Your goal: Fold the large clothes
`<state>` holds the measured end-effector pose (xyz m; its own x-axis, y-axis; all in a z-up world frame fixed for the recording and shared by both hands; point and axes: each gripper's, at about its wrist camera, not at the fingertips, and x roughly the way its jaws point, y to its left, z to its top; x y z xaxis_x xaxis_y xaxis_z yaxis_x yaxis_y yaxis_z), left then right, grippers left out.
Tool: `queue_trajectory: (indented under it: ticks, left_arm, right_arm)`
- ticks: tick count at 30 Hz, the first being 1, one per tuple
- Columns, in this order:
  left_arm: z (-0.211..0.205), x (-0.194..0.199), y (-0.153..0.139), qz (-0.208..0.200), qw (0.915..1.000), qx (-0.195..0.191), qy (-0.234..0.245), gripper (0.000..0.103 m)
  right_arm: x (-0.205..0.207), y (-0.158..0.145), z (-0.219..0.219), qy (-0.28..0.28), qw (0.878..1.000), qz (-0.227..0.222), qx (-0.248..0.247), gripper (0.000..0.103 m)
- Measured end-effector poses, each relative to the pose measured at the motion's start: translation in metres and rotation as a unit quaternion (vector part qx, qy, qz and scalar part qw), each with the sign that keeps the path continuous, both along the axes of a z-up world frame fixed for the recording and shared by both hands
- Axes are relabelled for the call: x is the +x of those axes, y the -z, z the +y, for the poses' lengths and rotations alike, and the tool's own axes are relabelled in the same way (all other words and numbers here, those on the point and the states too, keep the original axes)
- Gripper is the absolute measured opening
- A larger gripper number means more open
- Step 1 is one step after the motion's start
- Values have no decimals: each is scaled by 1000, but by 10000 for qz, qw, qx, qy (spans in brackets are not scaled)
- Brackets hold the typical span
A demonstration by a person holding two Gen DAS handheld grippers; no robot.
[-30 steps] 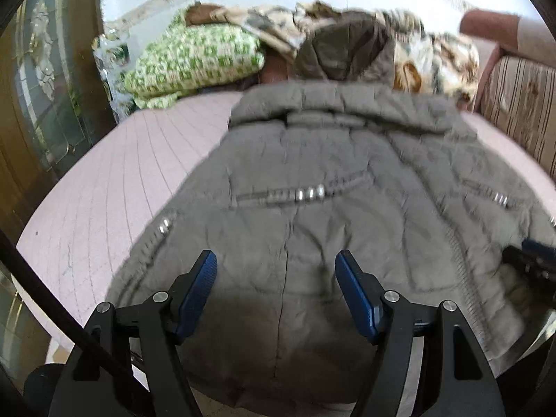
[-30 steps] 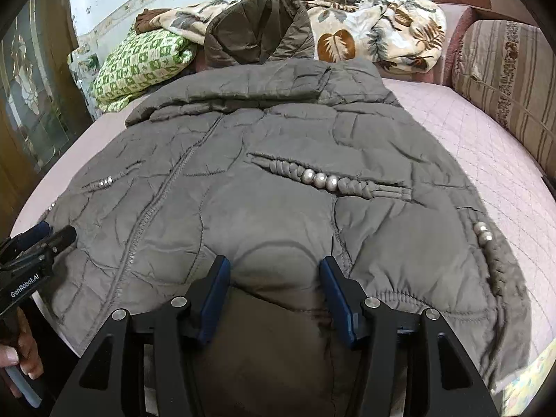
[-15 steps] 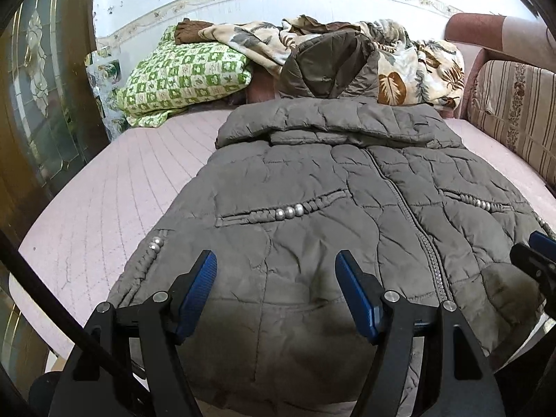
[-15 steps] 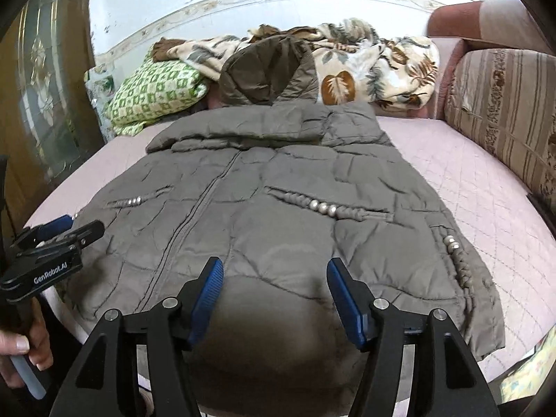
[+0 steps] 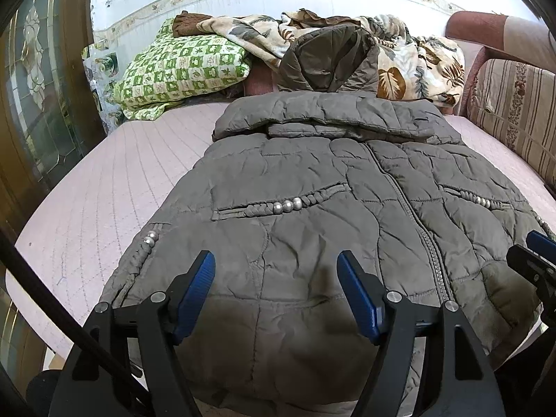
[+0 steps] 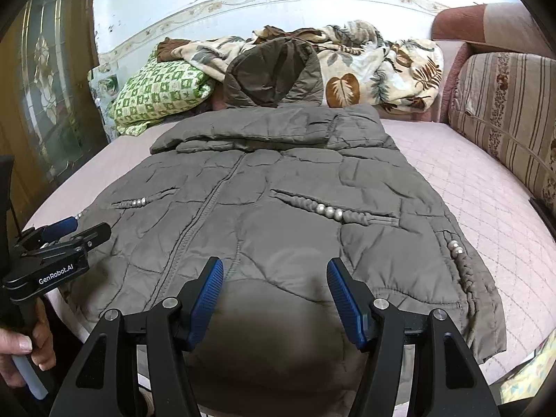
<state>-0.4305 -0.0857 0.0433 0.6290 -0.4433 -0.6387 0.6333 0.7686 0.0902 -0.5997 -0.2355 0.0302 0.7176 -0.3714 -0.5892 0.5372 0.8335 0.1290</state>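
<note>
A large grey-brown quilted hooded jacket (image 5: pixel 330 187) lies flat, front up, on the pink bed, hood at the far end, hem toward me; it also shows in the right wrist view (image 6: pixel 278 201). My left gripper (image 5: pixel 276 293) is open and empty, above the hem's left half. My right gripper (image 6: pixel 276 293) is open and empty, above the hem's right half. The left gripper also shows at the left edge of the right wrist view (image 6: pixel 66 231), and the right gripper's tips show at the right edge of the left wrist view (image 5: pixel 537 250).
The pink quilted bed (image 5: pixel 104 180) extends left of the jacket and right of it (image 6: pixel 486 191). A green checked pillow (image 5: pixel 180 66) and a leaf-print blanket (image 6: pixel 375 66) are piled at the far end. A striped cushion (image 6: pixel 514 111) lines the right side. A glass door (image 5: pixel 38 87) stands left.
Both grippers have pulled back and up from the jacket's hem, so more of the jacket and bed shows. Both stay open and the jacket lies still.
</note>
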Motion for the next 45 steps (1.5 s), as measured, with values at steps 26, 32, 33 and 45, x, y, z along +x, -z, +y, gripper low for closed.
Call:
queue_trajectory:
  ticks: [26,32,33,45]
  left_arm:
    - [6,4,-11,-199,9997,-81,-109,73]
    - [13,33,-4,-16,9979,134,-640,75]
    - [17,39,-1,106,9968,165,-779,75]
    - [20,42,20,433,9942,634,-759,76]
  right_arm:
    - [1,-21,16,-170,9994,-85,-272,68]
    - [4,-24,-6,-49,10000,83,-26,69]
    - [3,-24,-12,21,10000,72,37,69]
    - [-4,18,-40,347,9946,650,730,70]
